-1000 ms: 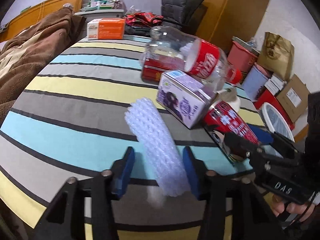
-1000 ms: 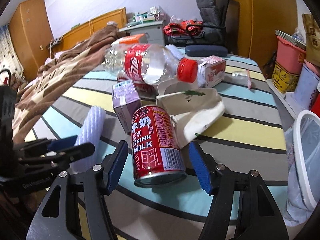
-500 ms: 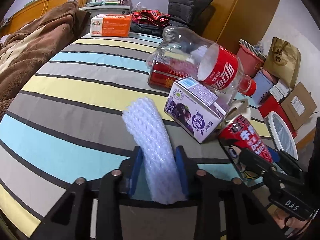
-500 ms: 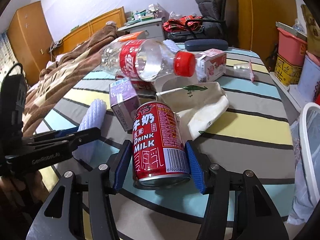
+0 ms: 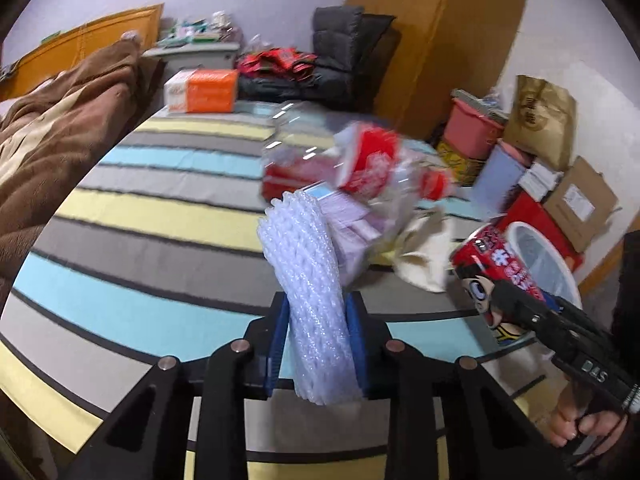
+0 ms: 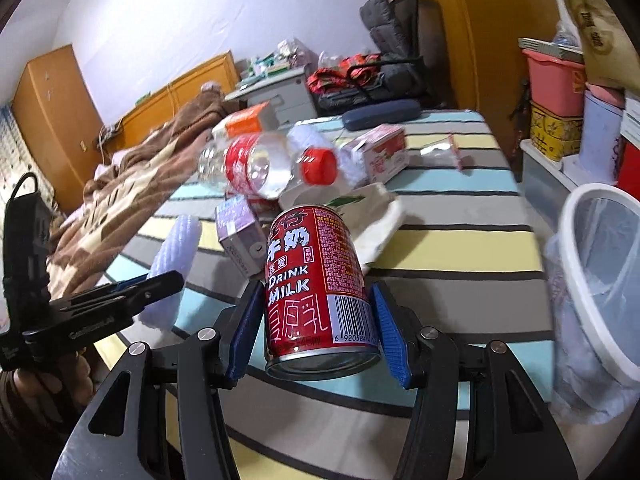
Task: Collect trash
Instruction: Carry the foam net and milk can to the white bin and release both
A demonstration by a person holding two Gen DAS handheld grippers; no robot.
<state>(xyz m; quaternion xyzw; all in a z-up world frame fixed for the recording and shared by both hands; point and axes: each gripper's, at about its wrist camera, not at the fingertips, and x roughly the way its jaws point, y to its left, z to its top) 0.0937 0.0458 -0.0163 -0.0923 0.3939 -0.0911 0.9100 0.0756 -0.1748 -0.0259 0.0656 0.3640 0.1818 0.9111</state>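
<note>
room: bedroom, cluttered; brown blanket (image 5: 60, 140) on a bed at left, wooden wardrobe (image 5: 436, 40) at back, stacked boxes and a pink bin (image 5: 476, 132) along the right wall
surface: striped cloth (image 5: 160, 216) in yellow, grey and light blue, trash scattered on it
left gripper (image 5: 316, 344): jaws narrow and closing, blue pads pressing both sides of the foam net sleeve (image 5: 308, 280); the sleeve sticks up and forward out of the jaws, lower end hanging below them
right gripper (image 6: 316, 320): jaws held fairly wide, clamped on the red milk can (image 6: 316, 280); can upright between the pads, label reads DRINK MILK, bottom rim looks clear of the cloth
right hand (image 5: 576, 420): fingers wrapped on the gripper handle, low right in the left wrist view
clear bottle (image 6: 264, 166): red label and red cap, lying on its side on top of the pile behind the can; blurred in the left wrist view
purple carton (image 6: 240, 236): just beside the foam sleeve, left of the can
pink-white carton (image 6: 380, 156): behind the bottle cap, on its side
cream cloth bag (image 6: 372, 220): flat behind the can, partly under the bottle
orange box (image 5: 204, 90): far edge of the surface
dark case (image 6: 380, 114): far end of the surface
small clear packet (image 6: 440, 154): right of the pink-white carton, contents too small to tell
trash bin (image 6: 600, 280): white rim, clear liner, off the right edge of the surface, near the can
</note>
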